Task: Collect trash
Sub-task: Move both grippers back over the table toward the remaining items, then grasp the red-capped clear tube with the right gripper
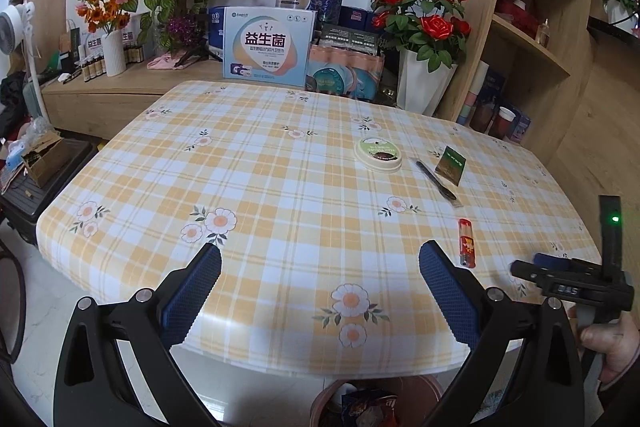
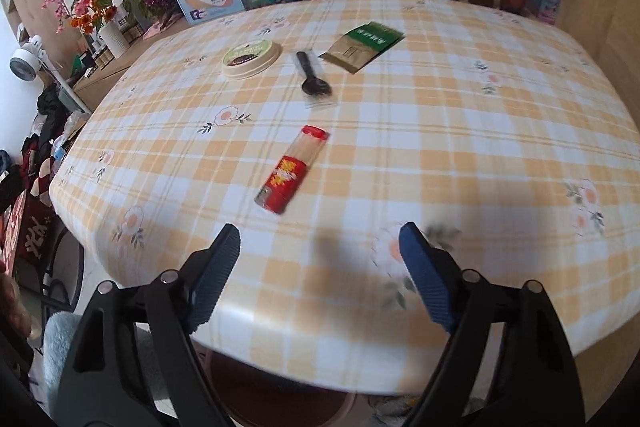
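Four small pieces of trash lay on the desk [image 2: 460,147] ahead of our empty, wide-standing jaws: nearest the right gripper [image 2: 320,243] a red packet [image 2: 290,169], then a black plastic spoon [image 2: 314,79], a round lid [image 2: 251,58] and a green sachet [image 2: 362,45]. We judged the packet light and slightly slippery, best pinched across its narrow sides; the left gripper [image 1: 320,263] hovered at the near edge.
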`<state>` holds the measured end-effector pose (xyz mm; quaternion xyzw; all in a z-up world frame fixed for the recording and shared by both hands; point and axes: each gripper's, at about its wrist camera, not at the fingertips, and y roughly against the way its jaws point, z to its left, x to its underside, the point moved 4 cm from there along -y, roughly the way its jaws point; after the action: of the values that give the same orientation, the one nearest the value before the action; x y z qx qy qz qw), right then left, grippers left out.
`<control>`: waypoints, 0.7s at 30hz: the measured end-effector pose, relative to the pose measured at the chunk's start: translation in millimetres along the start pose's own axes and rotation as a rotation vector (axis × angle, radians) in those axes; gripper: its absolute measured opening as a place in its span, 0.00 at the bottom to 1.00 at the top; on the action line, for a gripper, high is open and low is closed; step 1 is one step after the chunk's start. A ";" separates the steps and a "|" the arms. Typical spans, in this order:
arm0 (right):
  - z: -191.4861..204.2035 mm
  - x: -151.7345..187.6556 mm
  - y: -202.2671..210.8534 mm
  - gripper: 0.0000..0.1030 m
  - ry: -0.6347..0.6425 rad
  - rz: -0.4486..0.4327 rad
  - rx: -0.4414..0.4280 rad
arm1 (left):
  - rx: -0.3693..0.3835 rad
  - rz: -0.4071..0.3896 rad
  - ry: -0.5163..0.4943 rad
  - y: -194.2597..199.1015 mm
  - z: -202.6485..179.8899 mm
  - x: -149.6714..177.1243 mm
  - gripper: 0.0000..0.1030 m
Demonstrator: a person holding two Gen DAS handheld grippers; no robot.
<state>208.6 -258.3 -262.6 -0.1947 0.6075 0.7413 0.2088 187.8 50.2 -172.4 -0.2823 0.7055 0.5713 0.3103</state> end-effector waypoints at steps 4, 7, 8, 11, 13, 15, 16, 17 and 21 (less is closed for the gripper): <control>17.3 -17.6 -36.4 0.70 0.023 0.028 0.013 | -0.002 0.005 0.003 -16.5 3.2 -6.2 0.94; 25.0 -26.2 -56.3 0.62 0.041 0.042 0.043 | -0.001 0.015 0.007 -31.7 6.1 -9.4 0.94; 26.5 -28.7 -62.8 0.59 0.043 0.049 0.053 | -0.001 0.019 0.007 -36.3 6.4 -10.1 0.94; 27.5 -32.9 -72.2 0.54 0.046 0.050 0.084 | 0.001 0.032 0.006 -49.5 5.6 -11.7 0.94; 27.8 -34.7 -74.4 0.50 0.057 0.050 0.103 | 0.010 0.044 0.011 -57.8 4.0 -12.0 0.94; 28.3 -35.7 -75.1 0.40 0.082 0.049 0.113 | 0.022 0.057 0.011 -66.2 0.1 -12.5 0.94; 27.2 -35.8 -74.8 0.32 0.090 0.049 0.118 | 0.031 0.063 0.010 -70.9 -3.4 -13.2 0.94; 24.7 -36.4 -73.9 0.29 0.090 0.050 0.114 | 0.037 0.067 0.007 -74.2 -6.1 -14.0 0.94; 9.2 -39.1 -66.3 0.26 0.064 0.033 0.094 | 0.076 0.089 -0.016 -94.3 -28.1 -20.2 0.94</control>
<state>277.2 -240.6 -294.1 -0.1982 0.6513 0.7085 0.1859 268.6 5.7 -212.2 -0.2341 0.7361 0.5594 0.3007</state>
